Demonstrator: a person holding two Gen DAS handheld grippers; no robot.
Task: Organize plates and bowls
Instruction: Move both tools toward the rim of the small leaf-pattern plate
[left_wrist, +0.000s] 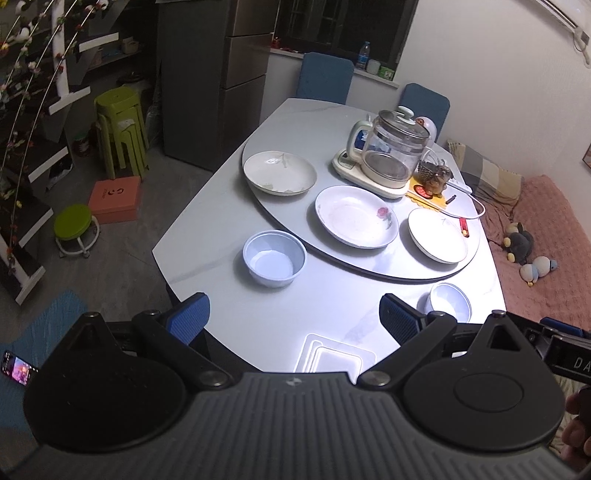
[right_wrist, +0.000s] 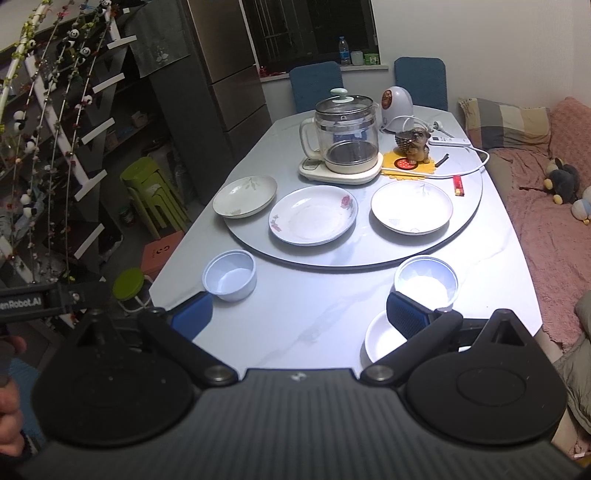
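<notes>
Nothing stacked yet: plates (right_wrist: 313, 215) and bowls (right_wrist: 229, 275) lie apart ahead of both grippers, left (left_wrist: 294, 319) and right (right_wrist: 300, 317), spread wide, empty.

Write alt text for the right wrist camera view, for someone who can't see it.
The open right gripper hovers over the near edge of a pale dining table, holding nothing. Three plates sit in a row on a turntable before a glass kettle; two light blue bowls and a small white dish stand nearer.
</notes>
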